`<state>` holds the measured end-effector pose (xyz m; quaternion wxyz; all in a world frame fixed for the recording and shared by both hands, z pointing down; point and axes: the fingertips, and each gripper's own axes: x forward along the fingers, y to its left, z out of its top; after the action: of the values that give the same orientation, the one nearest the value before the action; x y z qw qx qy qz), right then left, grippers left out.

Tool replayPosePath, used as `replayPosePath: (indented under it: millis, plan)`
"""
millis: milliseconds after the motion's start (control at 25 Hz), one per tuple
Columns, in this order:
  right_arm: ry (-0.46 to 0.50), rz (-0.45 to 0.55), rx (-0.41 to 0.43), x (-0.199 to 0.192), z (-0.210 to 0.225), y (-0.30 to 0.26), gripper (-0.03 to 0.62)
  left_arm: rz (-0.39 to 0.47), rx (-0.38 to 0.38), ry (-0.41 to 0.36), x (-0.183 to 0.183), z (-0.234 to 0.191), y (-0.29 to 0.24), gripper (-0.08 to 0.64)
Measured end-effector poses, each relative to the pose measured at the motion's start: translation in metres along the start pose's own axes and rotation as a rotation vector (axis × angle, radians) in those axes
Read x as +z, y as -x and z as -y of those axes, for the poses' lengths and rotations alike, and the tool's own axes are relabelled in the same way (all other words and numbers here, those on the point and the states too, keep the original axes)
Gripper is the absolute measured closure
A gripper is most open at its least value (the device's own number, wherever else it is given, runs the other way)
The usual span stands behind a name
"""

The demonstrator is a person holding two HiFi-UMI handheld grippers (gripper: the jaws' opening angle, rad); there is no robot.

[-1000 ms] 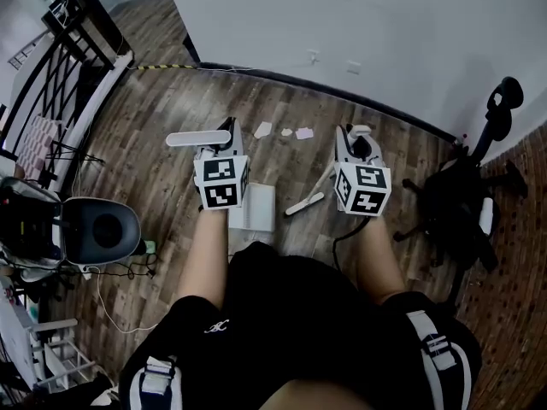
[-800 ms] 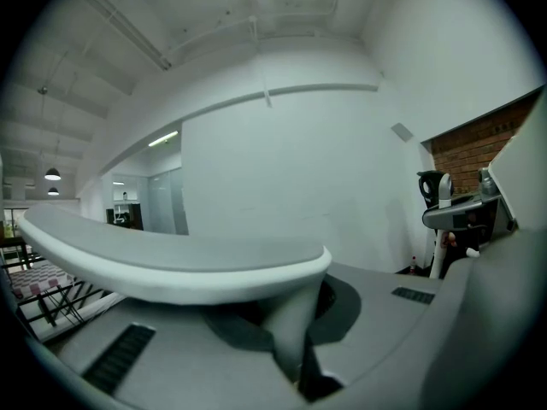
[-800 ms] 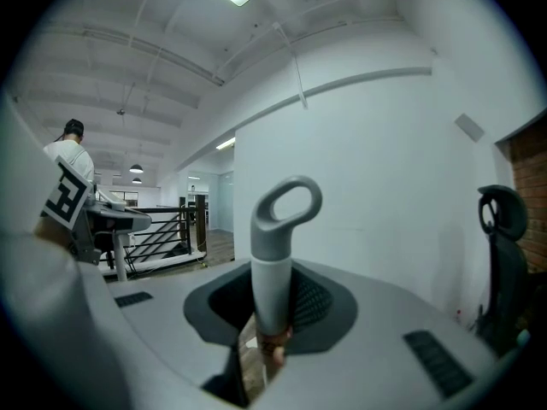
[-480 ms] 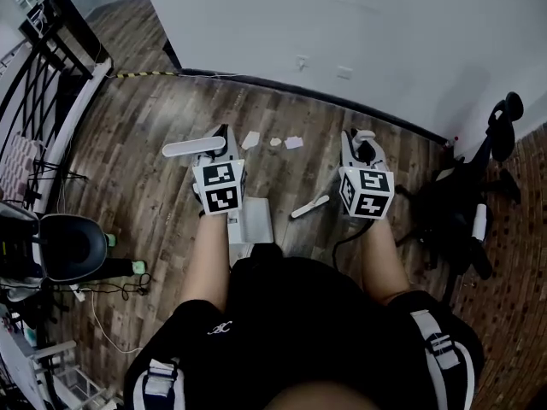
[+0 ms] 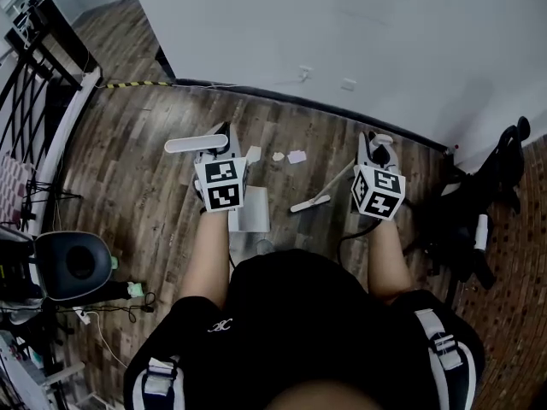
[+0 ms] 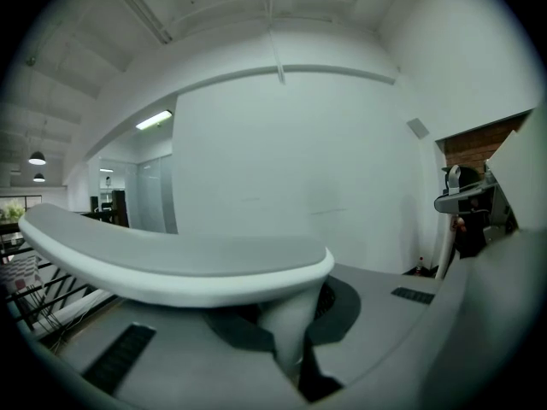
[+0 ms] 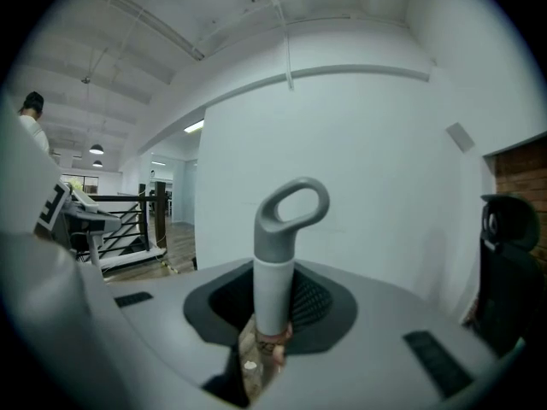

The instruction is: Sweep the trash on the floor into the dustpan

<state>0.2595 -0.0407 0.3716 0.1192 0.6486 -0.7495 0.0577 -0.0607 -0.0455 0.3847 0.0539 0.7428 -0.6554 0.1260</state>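
Your left gripper (image 5: 224, 143) is clenched: in the left gripper view its jaws (image 6: 291, 353) pinch the narrow stem of the white plastic dustpan's handle (image 6: 171, 263), whose broad flat grip spreads out to the left above them. In the head view the white plastic dustpan (image 5: 248, 210) itself sits low, directly below that gripper's marker cube. I cannot tell whether its pan touches the brown wooden plank floor (image 5: 145, 186). Your right gripper (image 5: 376, 148) is also clamped shut. In the right gripper view its jaws (image 7: 265, 340) squeeze the white shaft of the slim white broom (image 7: 278, 263), just under its grey loop end. From that gripper the broom's thin stick slants down and to your left. Its narrow brush head (image 5: 309, 203) is near the dustpan, a little to its right and apart from it. Three pale paper trash scraps (image 5: 278, 155) lie in a short row on the floor between your two grippers, beyond both the pan and the brush head, towards the white wall (image 5: 342, 24). A black office chair (image 5: 479, 203) stands well off to your right.
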Motion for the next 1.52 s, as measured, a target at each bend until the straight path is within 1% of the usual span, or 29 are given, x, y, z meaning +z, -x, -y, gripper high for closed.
replayPosePath:
  millis: [200, 320, 520, 680, 840, 960, 1120, 1200, 1360, 1520]
  plan:
    - [-0.042, 0.012, -0.043, 0.013, -0.004, -0.035, 0.515, 0.027, -0.003, -0.014, 0.016, -0.035, -0.038, 0.551]
    - [-0.061, 0.024, -0.06, 0.021, -0.006, -0.057, 0.515, 0.037, 0.007, -0.023, 0.022, -0.051, -0.057, 0.551]
    - [-0.068, 0.023, -0.055, 0.027, -0.009, -0.099, 0.515, 0.018, 0.027, -0.03, 0.018, -0.073, -0.089, 0.551]
    - [-0.056, 0.013, -0.034, 0.028, -0.011, -0.142, 0.515, 0.002, 0.046, -0.018, 0.016, -0.09, -0.12, 0.551]
    - [-0.028, -0.024, 0.047, 0.024, -0.017, -0.188, 0.515, -0.034, 0.097, 0.015, 0.015, -0.114, -0.151, 0.552]
    - [0.001, -0.038, 0.118, 0.018, -0.013, -0.213, 0.515, -0.057, 0.11, 0.037, 0.015, -0.121, -0.173, 0.552]
    - [0.086, -0.029, 0.24, 0.012, -0.014, -0.243, 0.517, -0.071, 0.12, 0.045, 0.014, -0.126, -0.204, 0.552]
    - [0.115, -0.04, 0.288, 0.006, -0.012, -0.258, 0.517, -0.08, 0.122, 0.045, 0.011, -0.127, -0.222, 0.552]
    - [0.165, -0.072, 0.356, -0.013, -0.004, -0.29, 0.517, -0.081, 0.116, 0.04, 0.007, -0.132, -0.26, 0.552]
    - [0.222, -0.125, 0.403, -0.049, -0.002, -0.32, 0.517, -0.085, 0.112, 0.037, 0.007, -0.14, -0.287, 0.552]
